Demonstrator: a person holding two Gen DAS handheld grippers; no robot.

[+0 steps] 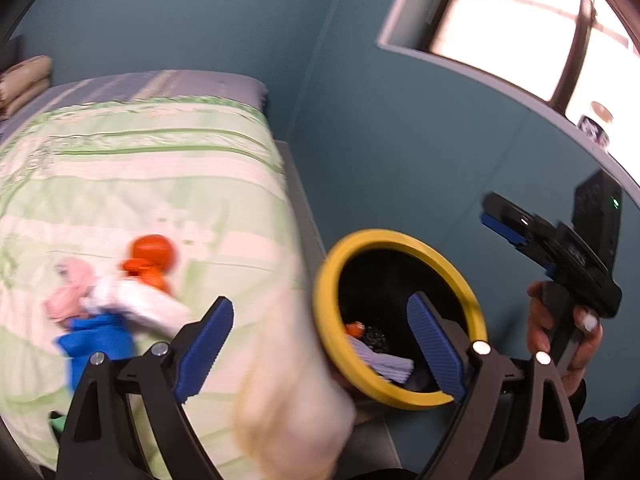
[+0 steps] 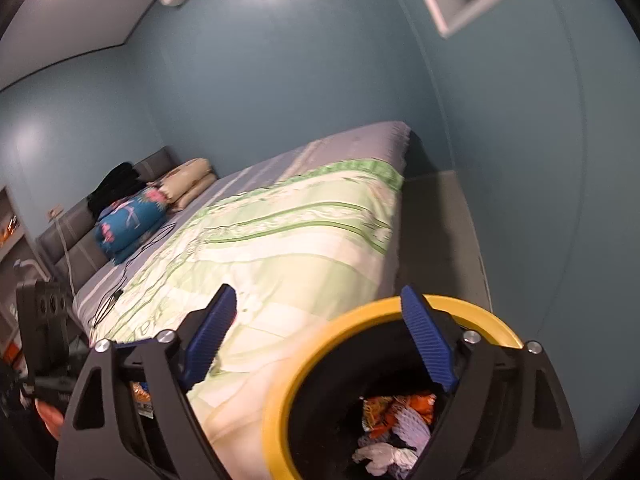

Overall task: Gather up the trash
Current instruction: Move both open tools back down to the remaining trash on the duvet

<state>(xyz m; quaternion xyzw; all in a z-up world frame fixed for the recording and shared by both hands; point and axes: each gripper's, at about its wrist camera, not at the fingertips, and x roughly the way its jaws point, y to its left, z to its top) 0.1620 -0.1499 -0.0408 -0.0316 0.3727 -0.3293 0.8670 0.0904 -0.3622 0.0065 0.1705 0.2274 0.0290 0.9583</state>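
A black bin with a yellow rim (image 1: pixel 400 396) stands on the floor beside the bed; it also shows in the right wrist view (image 2: pixel 276 412), holding several pieces of crumpled trash (image 2: pixel 396 428). On the bed lie an orange item (image 1: pixel 152 258), a pink item (image 1: pixel 72 292), a white item (image 1: pixel 144 304) and a blue item (image 1: pixel 96 344), all blurred. My left gripper (image 1: pixel 320 344) is open and empty above the bed edge and bin. My right gripper (image 2: pixel 320 340) is open and empty over the bin rim. The right gripper also shows in the left wrist view (image 1: pixel 504 220).
The bed has a green-and-white cover (image 2: pixel 288 236) and fills the left. Pillows (image 2: pixel 188 184), a blue floral bundle (image 2: pixel 128 220) and a black cable (image 2: pixel 132 268) lie near the headboard. Blue walls (image 1: pixel 400 140) and a window ledge (image 1: pixel 520 88) stand close behind the bin.
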